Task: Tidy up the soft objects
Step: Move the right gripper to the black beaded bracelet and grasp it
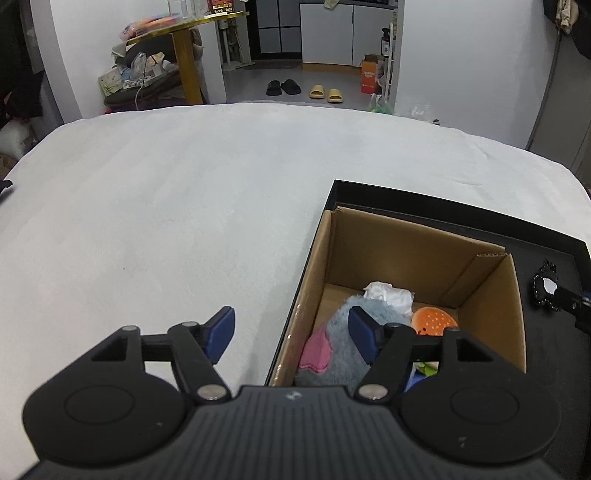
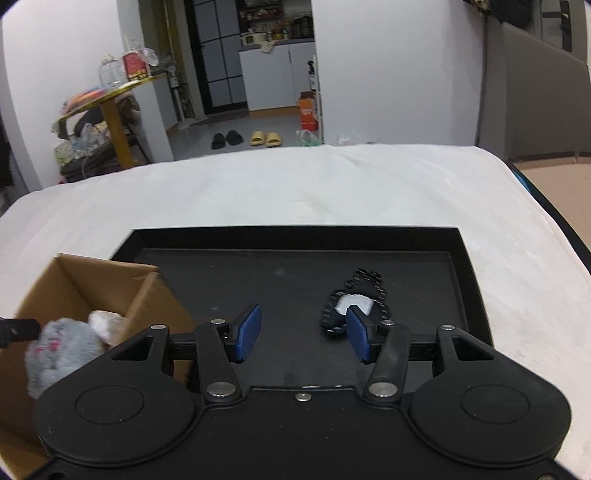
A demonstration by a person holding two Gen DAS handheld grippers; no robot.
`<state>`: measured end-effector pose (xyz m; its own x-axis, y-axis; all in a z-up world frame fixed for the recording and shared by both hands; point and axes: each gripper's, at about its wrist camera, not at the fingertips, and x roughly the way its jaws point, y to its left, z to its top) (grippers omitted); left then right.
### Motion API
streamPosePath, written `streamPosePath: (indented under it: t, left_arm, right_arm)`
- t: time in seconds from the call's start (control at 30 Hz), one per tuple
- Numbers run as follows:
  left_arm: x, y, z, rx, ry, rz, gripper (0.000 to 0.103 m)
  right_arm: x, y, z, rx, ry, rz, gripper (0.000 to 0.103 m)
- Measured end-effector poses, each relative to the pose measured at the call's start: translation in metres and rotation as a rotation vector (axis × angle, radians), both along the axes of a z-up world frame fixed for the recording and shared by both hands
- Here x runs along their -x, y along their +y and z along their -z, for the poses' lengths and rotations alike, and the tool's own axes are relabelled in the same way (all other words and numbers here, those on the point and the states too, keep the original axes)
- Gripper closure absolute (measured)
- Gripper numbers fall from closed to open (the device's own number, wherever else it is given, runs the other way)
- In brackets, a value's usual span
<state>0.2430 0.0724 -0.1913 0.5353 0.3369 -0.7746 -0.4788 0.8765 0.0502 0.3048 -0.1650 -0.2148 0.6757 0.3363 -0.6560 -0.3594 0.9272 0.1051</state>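
Observation:
A brown cardboard box (image 1: 487, 295) stands in a black tray (image 1: 554, 236) on the white bed. Inside it lie a grey and pink plush (image 1: 332, 350), a white soft item (image 1: 388, 295) and an orange burger toy (image 1: 432, 321). My left gripper (image 1: 291, 334) is open and empty over the box's left wall. My right gripper (image 2: 303, 332) is open and empty above the tray (image 2: 258, 273); a black and white soft item (image 2: 354, 302) lies on the tray just beyond its right finger. The box (image 2: 74, 280) and grey plush (image 2: 62, 350) show at left in the right wrist view.
The white bed cover (image 1: 166, 221) stretches left and beyond the tray. Past the bed's far edge are a yellow round table (image 1: 184, 33) with clutter beneath, slippers (image 1: 306, 90) on the floor and an orange box (image 1: 371, 75) by a doorway.

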Motion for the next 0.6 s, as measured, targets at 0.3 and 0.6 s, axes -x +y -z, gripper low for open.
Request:
streamPosePath:
  t: [0.3, 0.6]
  left_arm:
    - [-0.015, -0.006, 0.003, -0.001, 0.0, 0.01, 0.036]
    - [-0.02, -0.009, 0.007, -0.011, 0.017, 0.024, 0.035]
  right_arm:
    - [-0.024, -0.016, 0.024, 0.015, 0.044, 0.078, 0.035]
    - [-0.041, -0.014, 0.043, 0.019, 0.079, 0.111, 0.034]
